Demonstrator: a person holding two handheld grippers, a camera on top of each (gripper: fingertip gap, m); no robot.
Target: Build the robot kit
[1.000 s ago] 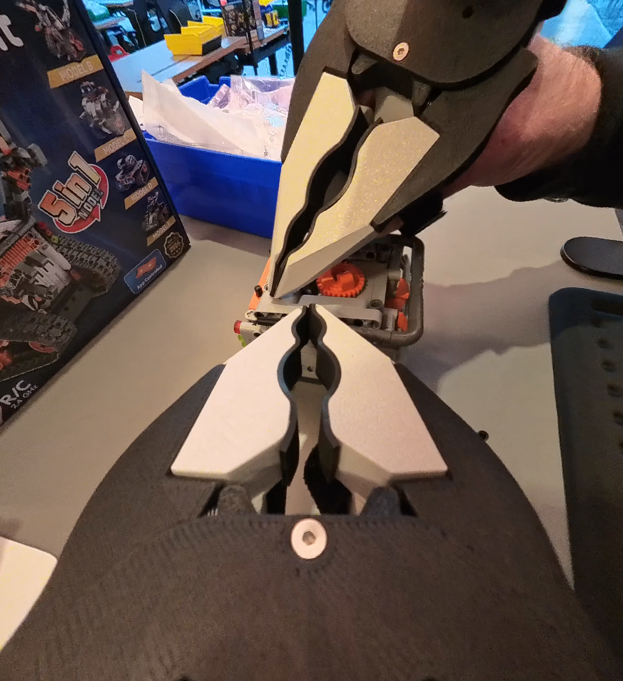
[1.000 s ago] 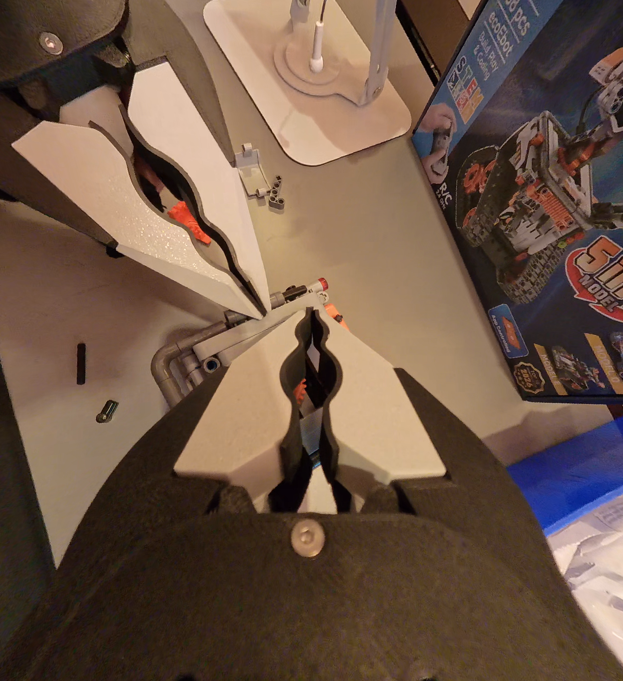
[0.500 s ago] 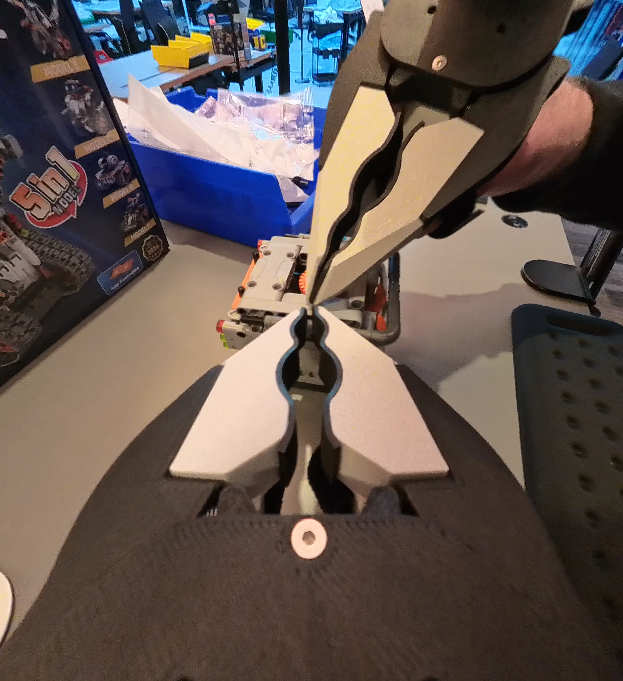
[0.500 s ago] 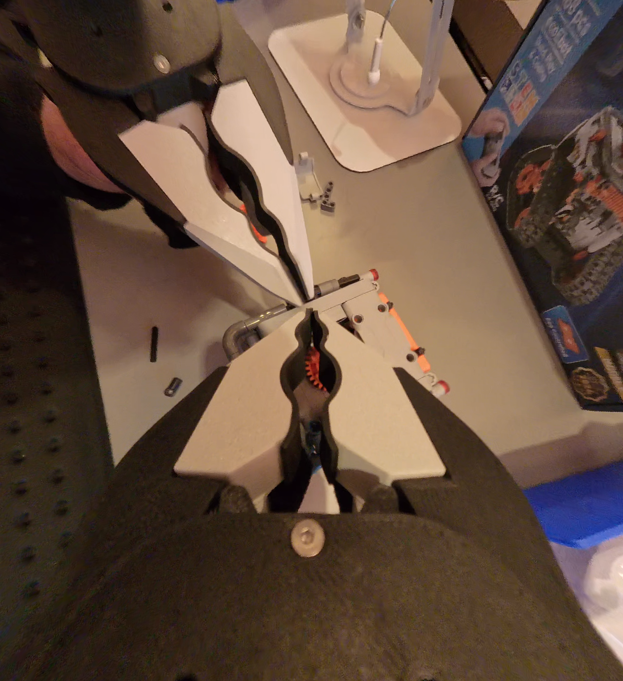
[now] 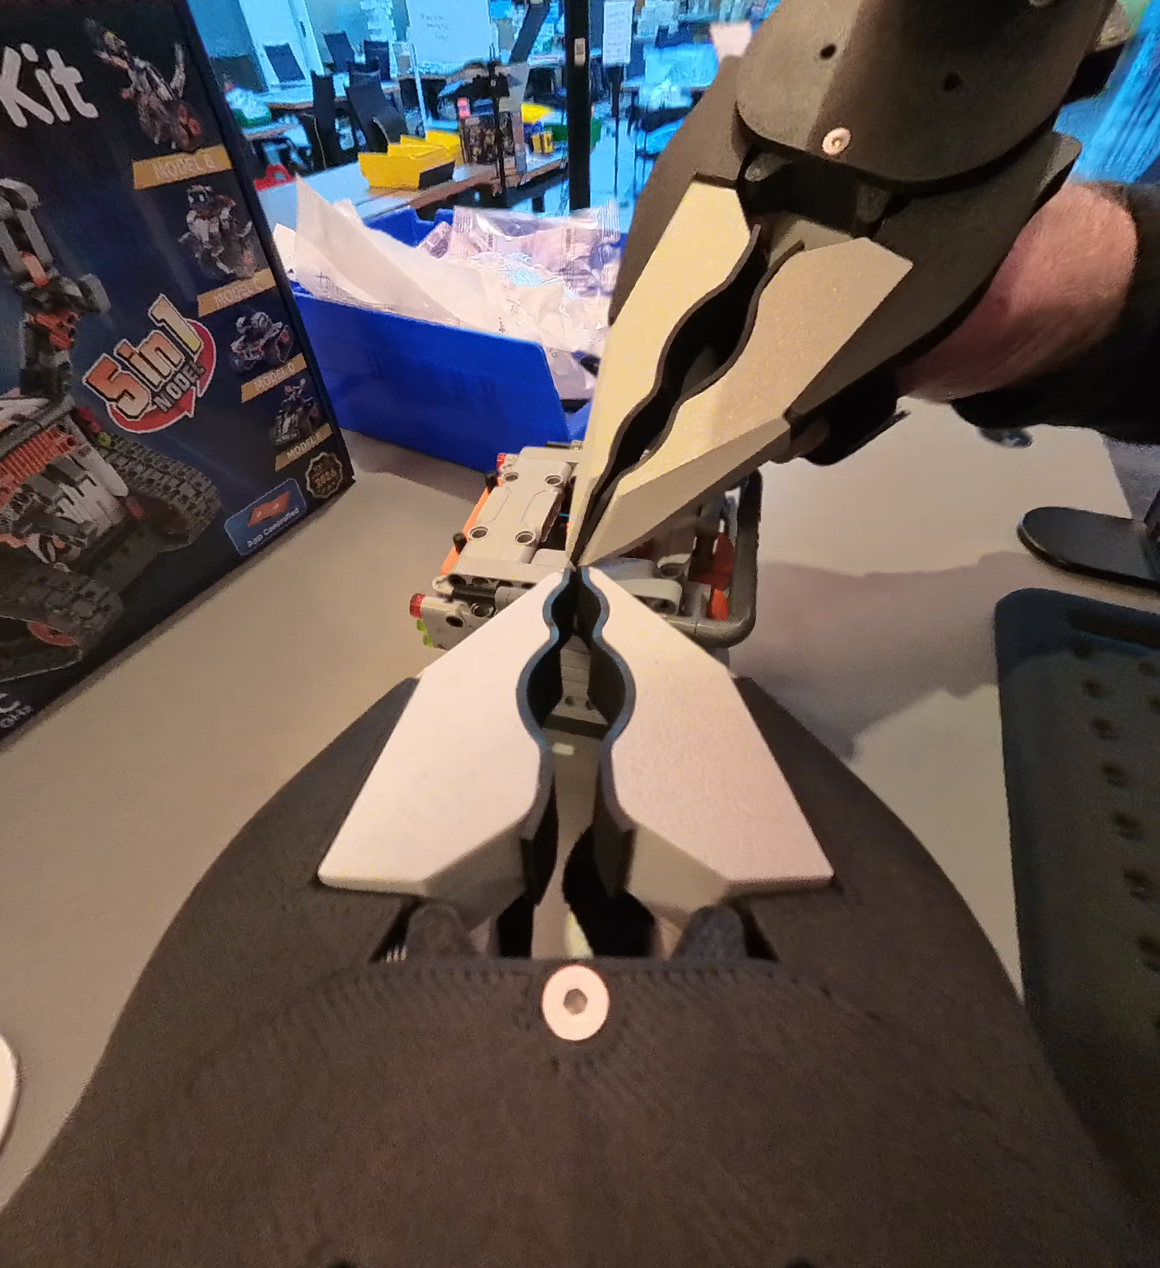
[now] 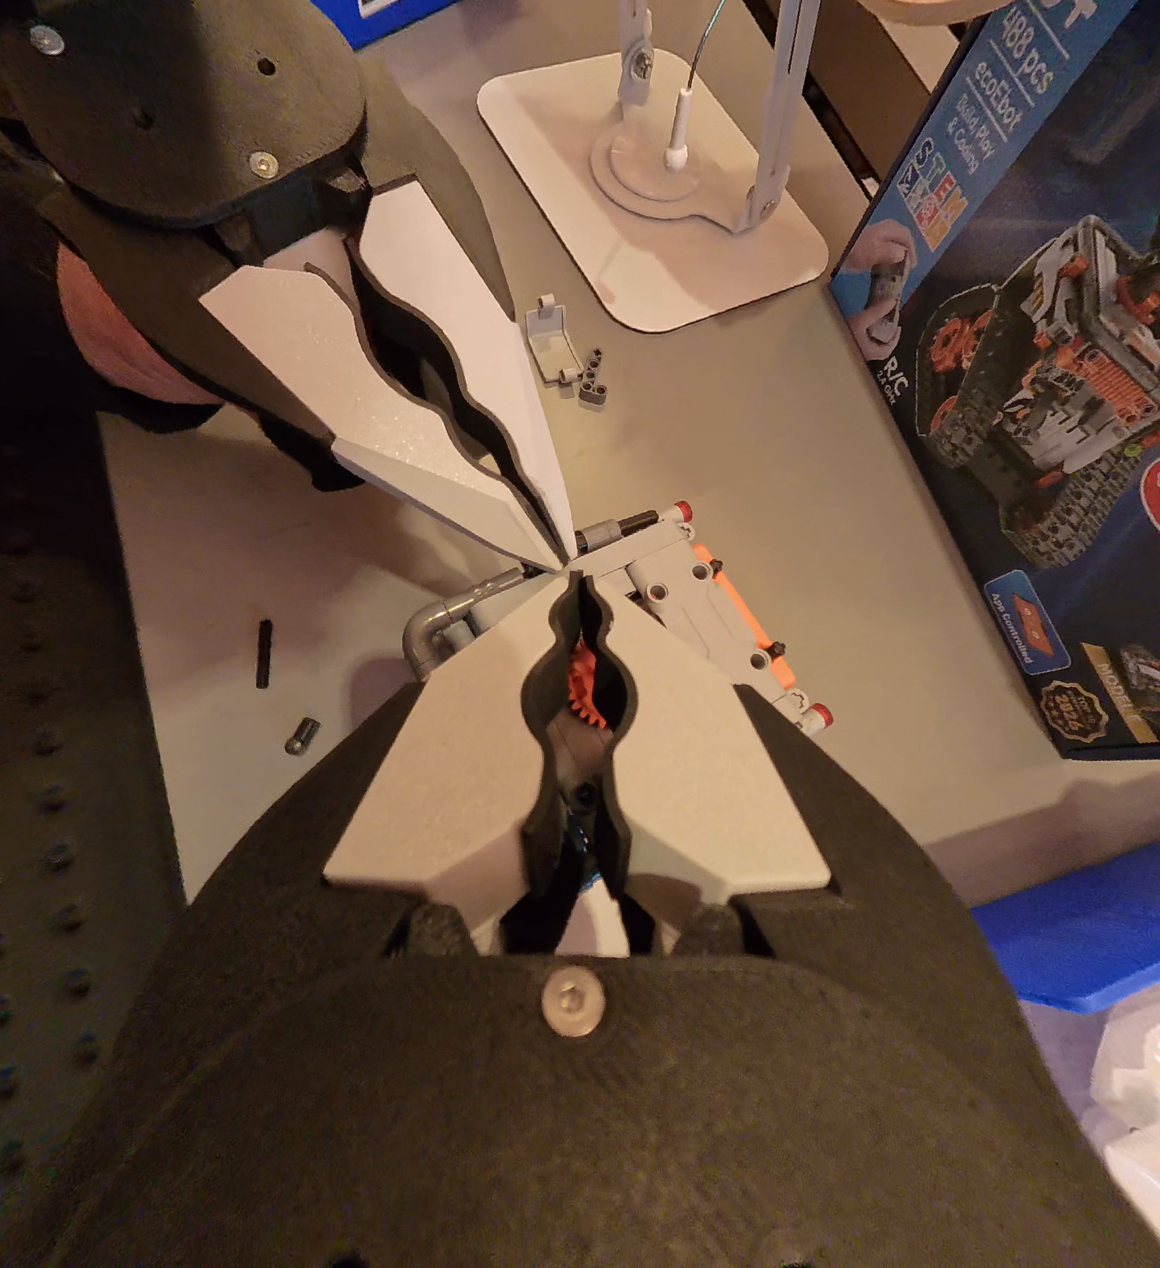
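Note:
A grey brick assembly (image 5: 508,521) with orange gears and red-tipped pins sits on the grey table (image 5: 220,686). It also shows in the right wrist view (image 6: 687,604). My left gripper (image 5: 573,580) is shut, and its tips rest against the near top edge of the assembly. My right gripper (image 5: 578,557) comes down from the upper right, held by a hand (image 5: 1043,309). It is shut, and its tips touch the same spot. In the right wrist view my right gripper (image 6: 580,584) and my left gripper (image 6: 563,557) meet tip to tip. I cannot see whether either pinches a part.
A printed kit box (image 5: 117,377) stands at the left, with a blue bin (image 5: 440,384) of plastic bags behind. A dark perforated mat (image 5: 1112,755) lies at the right. Loose on the table are a grey panel piece (image 6: 553,336), a black axle (image 6: 263,652) and a small pin (image 6: 302,735). A white lamp base (image 6: 652,185) stands beyond. Left tips and right tips are each some 15 cm from the small pin (image 6: 302,735).
Both grippers stay shut and tip to tip on the assembly. Both views have shifted. More of the assembly's long grey side and the lamp base now show in the right wrist view.

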